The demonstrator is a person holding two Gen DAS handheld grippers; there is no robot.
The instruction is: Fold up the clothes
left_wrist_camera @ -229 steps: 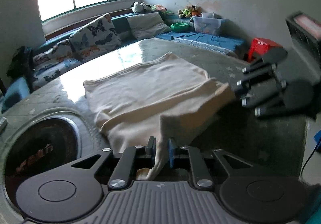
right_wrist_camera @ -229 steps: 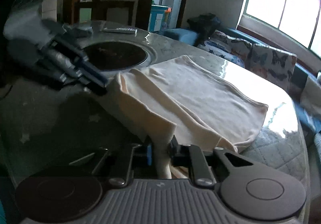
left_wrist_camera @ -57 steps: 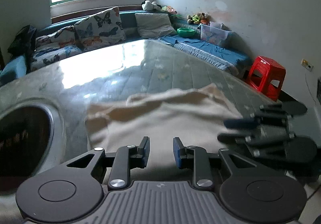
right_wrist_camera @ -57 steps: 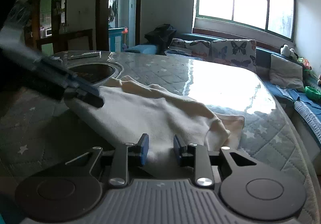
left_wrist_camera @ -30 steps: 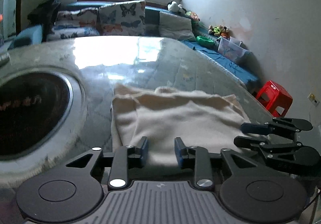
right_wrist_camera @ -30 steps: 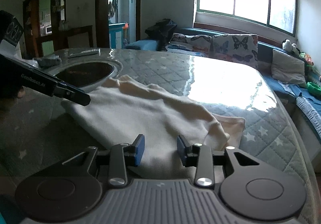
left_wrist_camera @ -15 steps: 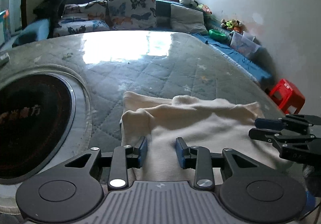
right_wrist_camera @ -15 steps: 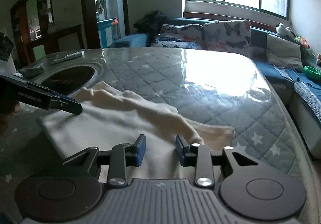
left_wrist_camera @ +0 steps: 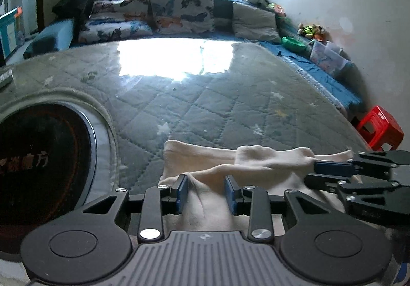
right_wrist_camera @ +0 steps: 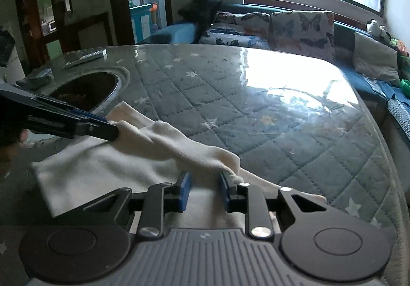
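A cream cloth (left_wrist_camera: 256, 165) lies folded on the quilted table cover (left_wrist_camera: 205, 106), with a raised folded edge along its far side. My left gripper (left_wrist_camera: 206, 193) is open over the cloth's left part, and fabric lies between and under its fingers. My right gripper (right_wrist_camera: 204, 189) is open at the right end of the cloth (right_wrist_camera: 102, 165), its tips at the folded ridge and its gap narrower than the left's. Each gripper shows in the other's view: the right gripper (left_wrist_camera: 333, 173) and the left gripper (right_wrist_camera: 77, 124), both at the folded edge.
A dark round inset (left_wrist_camera: 38, 163) is sunk into the table left of the cloth. A remote (right_wrist_camera: 87, 56) lies beyond it. A sofa with butterfly cushions (left_wrist_camera: 179, 11) runs behind the table, and a red stool (left_wrist_camera: 379, 127) stands at the right.
The cloth was let go and now lies folded smaller. Both grippers have come down low onto its far folded edge. The right gripper's gap has narrowed a little.
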